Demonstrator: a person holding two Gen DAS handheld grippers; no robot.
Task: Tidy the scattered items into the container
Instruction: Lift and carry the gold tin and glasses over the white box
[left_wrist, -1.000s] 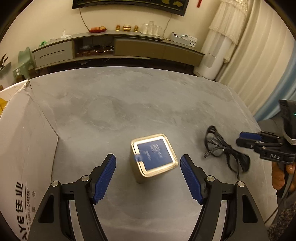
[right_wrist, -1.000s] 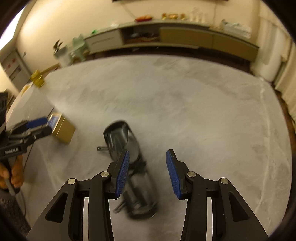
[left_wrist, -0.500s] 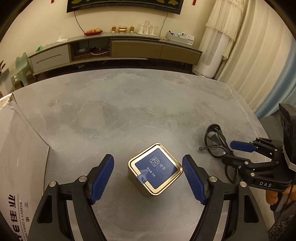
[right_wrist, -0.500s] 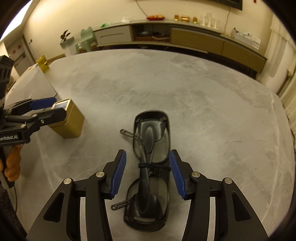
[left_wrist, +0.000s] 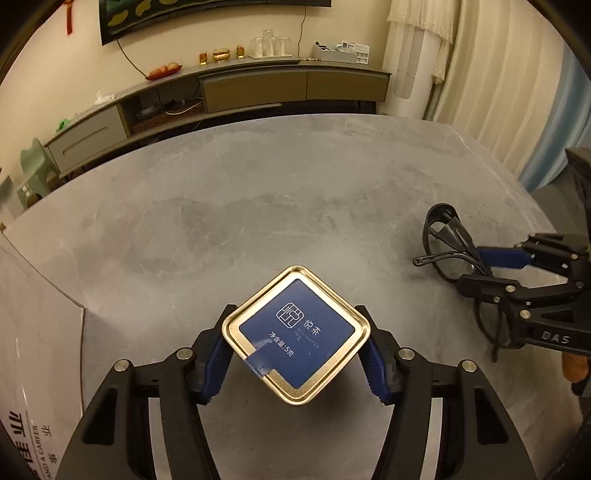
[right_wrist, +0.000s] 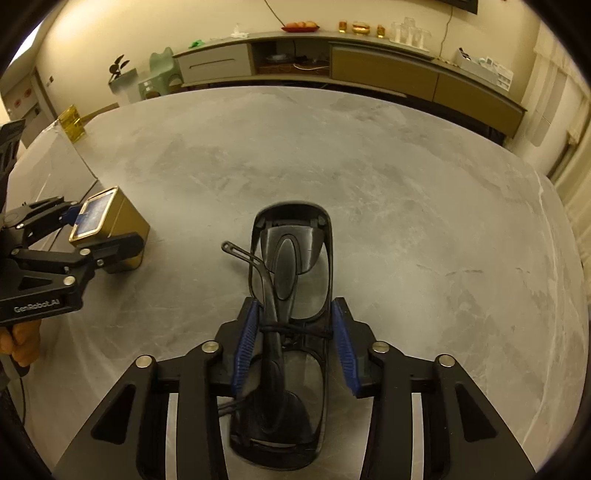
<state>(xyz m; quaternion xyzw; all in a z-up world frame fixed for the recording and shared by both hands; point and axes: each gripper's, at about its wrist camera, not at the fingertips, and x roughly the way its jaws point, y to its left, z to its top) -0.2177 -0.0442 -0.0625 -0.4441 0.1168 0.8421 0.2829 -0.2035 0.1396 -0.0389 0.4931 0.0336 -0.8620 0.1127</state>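
Left gripper (left_wrist: 295, 354) clamps gold tin (left_wrist: 295, 334) corner-to-corner on table (left_wrist: 280, 206), right gripper (right_wrist: 293, 343) brackets glasses (right_wrist: 291, 280), contact unclear; squeeze firmly, lift straight toward cardboard box (left_wrist: 33, 332).

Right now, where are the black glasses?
The black glasses lie on the grey table between the right gripper fingers, right of the gold tin.
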